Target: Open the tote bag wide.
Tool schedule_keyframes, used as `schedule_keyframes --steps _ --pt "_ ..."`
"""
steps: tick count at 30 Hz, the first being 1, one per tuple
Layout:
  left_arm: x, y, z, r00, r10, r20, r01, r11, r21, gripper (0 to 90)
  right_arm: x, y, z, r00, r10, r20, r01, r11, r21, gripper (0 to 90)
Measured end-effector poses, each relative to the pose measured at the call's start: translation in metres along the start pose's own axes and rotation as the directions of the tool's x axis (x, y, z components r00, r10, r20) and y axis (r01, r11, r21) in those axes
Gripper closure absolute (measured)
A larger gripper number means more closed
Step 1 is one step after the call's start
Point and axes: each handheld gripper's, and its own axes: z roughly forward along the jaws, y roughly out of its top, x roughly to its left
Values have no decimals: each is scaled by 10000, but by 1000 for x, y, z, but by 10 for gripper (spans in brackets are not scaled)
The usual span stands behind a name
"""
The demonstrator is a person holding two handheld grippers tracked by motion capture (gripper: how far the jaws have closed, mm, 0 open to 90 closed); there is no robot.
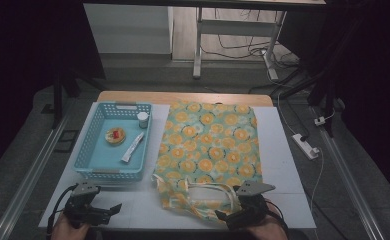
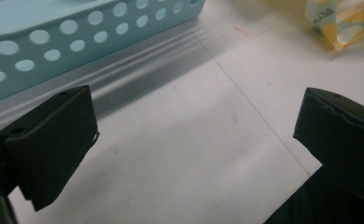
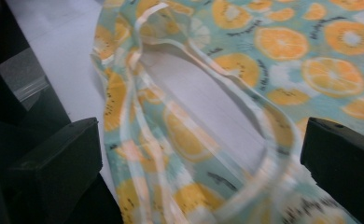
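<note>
Both jaw pairs spread, nothing held | right gripper [image 1: 222,216] over bag [image 1: 208,145] handles [image 3: 245,100] | one strap should be pinched squarely | left gripper [image 1: 114,210] parked near basket [image 1: 83,150]

The basket [image 1: 94,162] at the left is pale blue with round holes in its walls, and inside it lie a white tube [image 1: 133,147], a white-capped small jar [image 1: 142,119] and a round tan container with a red spot [image 1: 115,135]. The bag [image 1: 208,145] at the centre is teal with orange citrus slices and cream handles. The table [image 1: 288,165] is white with a tan far edge, and both grippers, left [image 1: 114,210] and right [image 1: 222,216], are black.
</note>
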Motion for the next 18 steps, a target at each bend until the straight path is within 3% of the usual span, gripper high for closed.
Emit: schedule_keyframes --steps 11,18 --pt "1 0 1 10000 -27 16 27 9999 110 0 21 9 25 9960 -647 -621 678 9965 485 0" --pt "0 1 2 10000 -12 53 11 9999 147 0 36 10 40 9844 -1134 -1345 1257 9883 869 57"
